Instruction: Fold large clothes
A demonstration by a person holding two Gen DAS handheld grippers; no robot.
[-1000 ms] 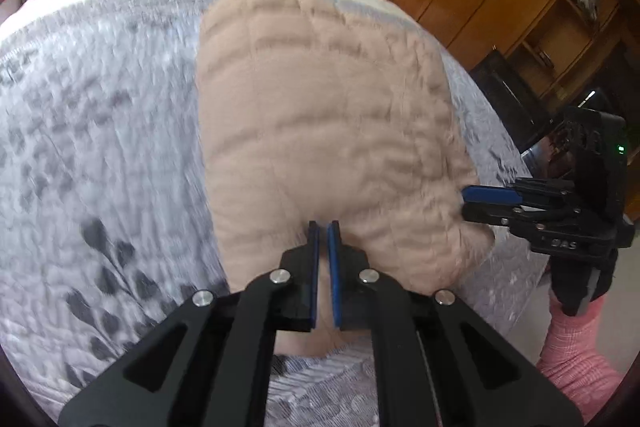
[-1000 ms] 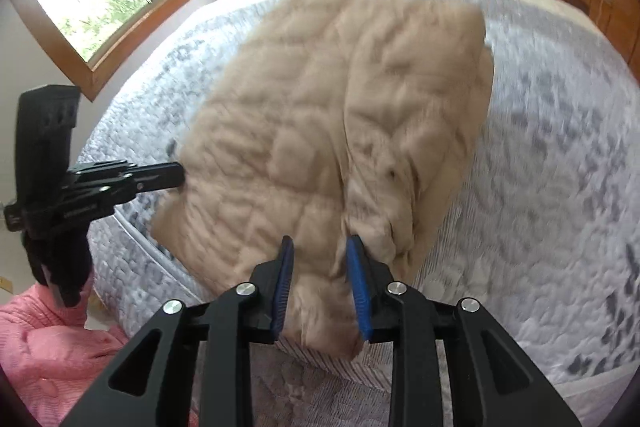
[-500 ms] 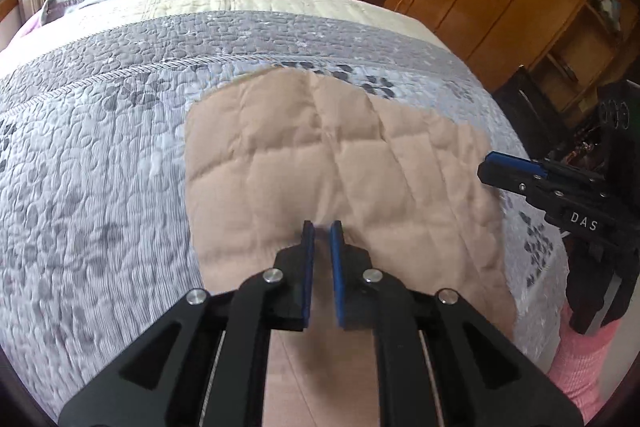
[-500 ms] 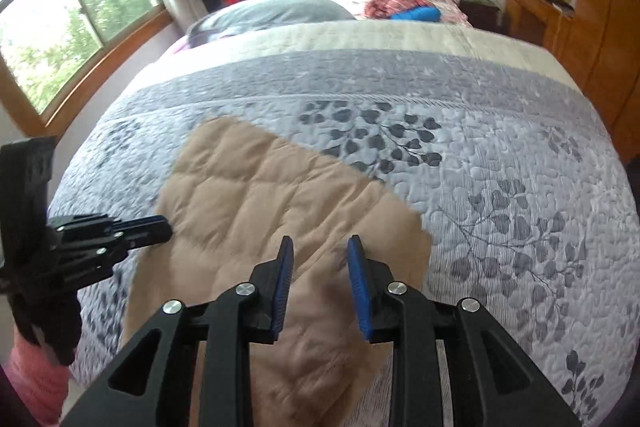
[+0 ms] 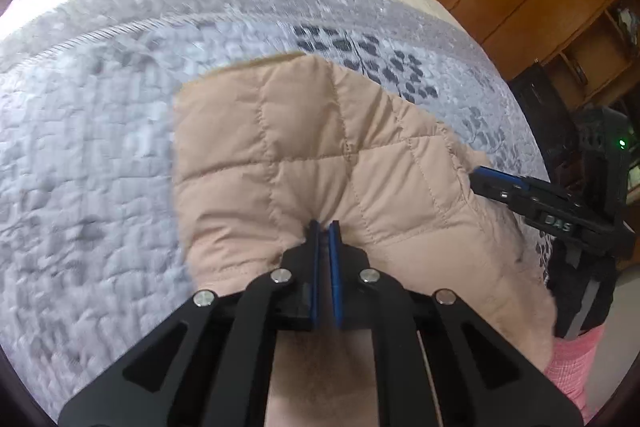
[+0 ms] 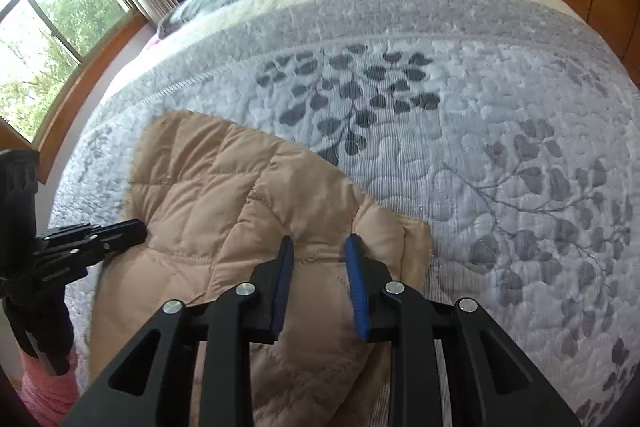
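i am pinching the tan quilted jacket [image 5: 320, 155] near the foot of the bed [image 6: 480, 147], left claw [image 5: 324, 227] clamped on a thin edge, right claw [image 6: 320, 247] clamped on thicker padding, both carrying its near end for folding.

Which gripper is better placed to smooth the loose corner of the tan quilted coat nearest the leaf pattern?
Right gripper, probably: it sits on the coat right beside that corner; left gripper holds the far side.
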